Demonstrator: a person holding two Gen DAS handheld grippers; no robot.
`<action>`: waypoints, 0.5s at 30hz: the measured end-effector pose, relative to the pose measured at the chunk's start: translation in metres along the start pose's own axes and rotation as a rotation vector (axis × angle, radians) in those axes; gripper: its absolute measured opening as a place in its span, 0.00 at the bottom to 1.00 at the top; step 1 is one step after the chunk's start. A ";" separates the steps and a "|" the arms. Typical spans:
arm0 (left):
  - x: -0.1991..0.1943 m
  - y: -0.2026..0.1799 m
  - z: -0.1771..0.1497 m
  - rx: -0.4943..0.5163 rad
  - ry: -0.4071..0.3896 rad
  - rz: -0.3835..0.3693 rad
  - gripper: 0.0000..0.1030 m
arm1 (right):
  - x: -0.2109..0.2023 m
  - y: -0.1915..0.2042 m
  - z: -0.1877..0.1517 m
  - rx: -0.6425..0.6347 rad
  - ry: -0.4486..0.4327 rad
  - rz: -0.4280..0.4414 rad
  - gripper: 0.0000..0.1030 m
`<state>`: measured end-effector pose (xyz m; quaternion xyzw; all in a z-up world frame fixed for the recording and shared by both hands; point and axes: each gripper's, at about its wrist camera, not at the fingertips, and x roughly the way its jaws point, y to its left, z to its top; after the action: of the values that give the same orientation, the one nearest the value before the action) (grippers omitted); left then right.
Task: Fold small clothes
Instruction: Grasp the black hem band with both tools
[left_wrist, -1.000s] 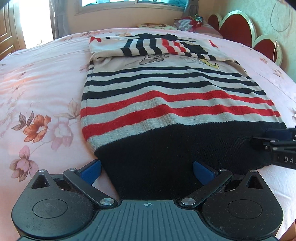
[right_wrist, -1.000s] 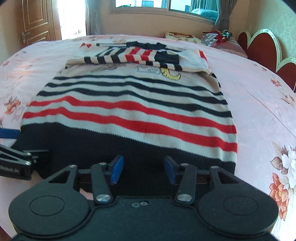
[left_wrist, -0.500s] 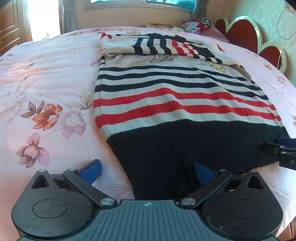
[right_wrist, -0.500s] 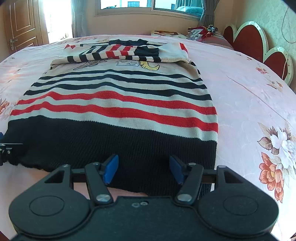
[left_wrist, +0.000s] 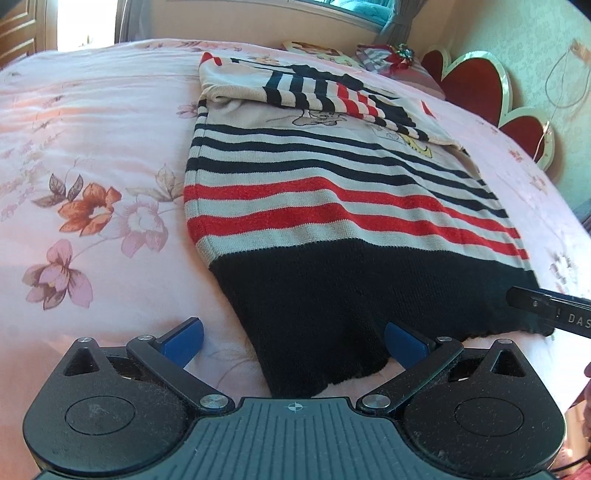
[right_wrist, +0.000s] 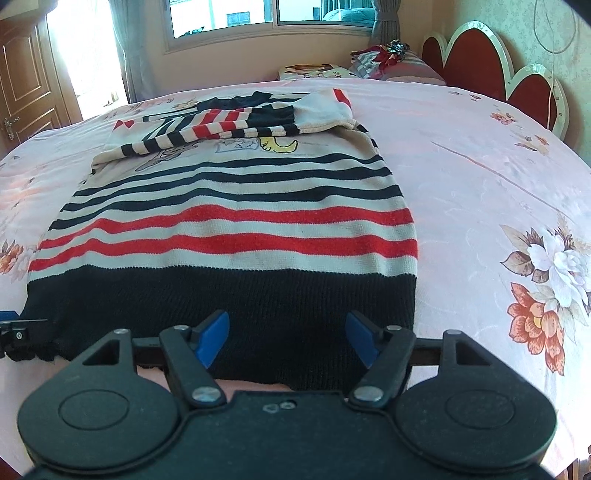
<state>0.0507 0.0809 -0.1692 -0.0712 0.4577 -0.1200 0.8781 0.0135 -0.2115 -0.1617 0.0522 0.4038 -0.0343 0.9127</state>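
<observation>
Right gripper (right_wrist: 286, 341) opening over pink floral bedspread (right_wrist: 498, 192), sunlit window (right_wrist: 266, 14) beyond.

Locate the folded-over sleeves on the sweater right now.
The sleeves lie crossed over the chest at the far end of the striped sweater, toward the window, just above the cartoon print in the right wrist view.

Left gripper (left_wrist: 293, 341): fingers spread wide, angled downward. Right gripper (right_wrist: 287, 341): fingers opening, nothing clamped, angled downward.
</observation>
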 end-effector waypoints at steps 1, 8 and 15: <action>-0.002 0.004 -0.001 -0.017 -0.002 -0.014 0.99 | -0.002 -0.002 0.000 0.004 -0.005 -0.004 0.67; -0.003 0.019 0.000 -0.128 -0.019 -0.072 0.84 | -0.002 -0.022 0.002 0.050 0.001 -0.035 0.67; 0.011 0.015 0.013 -0.141 0.024 -0.138 0.37 | 0.004 -0.051 0.004 0.130 0.014 -0.082 0.67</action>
<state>0.0693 0.0929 -0.1740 -0.1627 0.4694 -0.1488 0.8550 0.0138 -0.2630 -0.1652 0.0952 0.4088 -0.0976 0.9024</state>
